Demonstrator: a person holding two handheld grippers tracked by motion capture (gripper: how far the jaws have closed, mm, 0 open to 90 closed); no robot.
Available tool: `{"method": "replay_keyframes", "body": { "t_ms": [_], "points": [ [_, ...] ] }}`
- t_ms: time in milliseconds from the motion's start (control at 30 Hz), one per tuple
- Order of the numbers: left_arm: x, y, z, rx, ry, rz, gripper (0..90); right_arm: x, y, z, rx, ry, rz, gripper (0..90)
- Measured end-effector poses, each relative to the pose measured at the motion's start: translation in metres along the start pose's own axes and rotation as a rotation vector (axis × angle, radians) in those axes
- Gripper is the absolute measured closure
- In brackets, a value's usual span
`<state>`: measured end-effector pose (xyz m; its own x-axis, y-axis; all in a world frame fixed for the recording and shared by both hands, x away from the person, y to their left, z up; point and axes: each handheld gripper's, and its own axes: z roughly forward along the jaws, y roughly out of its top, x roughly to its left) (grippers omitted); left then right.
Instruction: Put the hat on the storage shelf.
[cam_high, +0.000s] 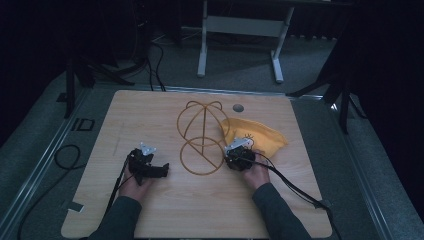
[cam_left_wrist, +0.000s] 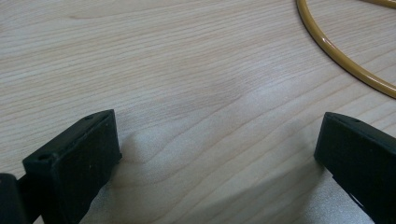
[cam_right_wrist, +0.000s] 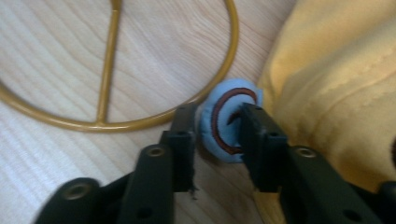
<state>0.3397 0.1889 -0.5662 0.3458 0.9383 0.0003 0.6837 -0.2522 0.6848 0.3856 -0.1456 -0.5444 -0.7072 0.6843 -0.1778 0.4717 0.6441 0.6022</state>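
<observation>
Right gripper (cam_right_wrist: 217, 128): I've clamped my jaws on a small blue padded disc (cam_right_wrist: 229, 116), half hidden by them.
Left gripper (cam_left_wrist: 215, 154): jaws apart, over bare table (cam_left_wrist: 163, 60).
Yellow cloth (cam_right_wrist: 336, 79): cut off at frame edge.

Dark grey sleeves cover both forearms; each black tool (cam_high: 162, 170) trails a black cable and carries a grey three-cornered plate.

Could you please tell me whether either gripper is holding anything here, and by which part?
The right gripper pinches a small blue padded piece at the yellow cloth's edge, across its sides. The left gripper holds nothing.
</observation>
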Motion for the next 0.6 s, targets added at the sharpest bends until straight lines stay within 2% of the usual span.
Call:
{"method": "replay_keyframes", "body": {
  "t_ms": [33, 133, 167, 333, 400, 500, 600],
  "points": [
    [0.000, 0.000, 0.000, 0.000, 0.000, 0.000, 0.1, -0.002, 0.001, 0.001, 0.006, 0.002, 0.017, 73.0],
    [0.000, 0.000, 0.000, 0.000, 0.000, 0.000, 0.1, -0.003, 0.001, 0.001, 0.013, 0.001, 0.020, 77.1],
    [0.000, 0.000, 0.000, 0.000, 0.000, 0.000, 0.1, -0.004, 0.001, -0.001, 0.018, 0.000, 0.018, 82.6],
    [0.000, 0.000, 0.000, -0.001, 0.000, -0.001, 0.1, -0.006, 0.002, -0.008, 0.050, 0.016, 0.008, 84.2],
    [0.000, 0.000, 0.000, 0.000, 0.000, -0.001, 0.1, -0.007, 0.001, -0.010, 0.051, 0.019, -0.003, 84.2],
    [0.000, 0.000, 0.000, -0.001, 0.000, -0.001, 0.1, -0.010, -0.004, -0.019, 0.056, 0.048, 0.003, 84.2],
    [0.000, 0.000, 0.000, 0.000, 0.000, 0.000, 0.1, -0.012, -0.006, -0.023, 0.061, 0.048, -0.004, 84.1]
  ]
}}
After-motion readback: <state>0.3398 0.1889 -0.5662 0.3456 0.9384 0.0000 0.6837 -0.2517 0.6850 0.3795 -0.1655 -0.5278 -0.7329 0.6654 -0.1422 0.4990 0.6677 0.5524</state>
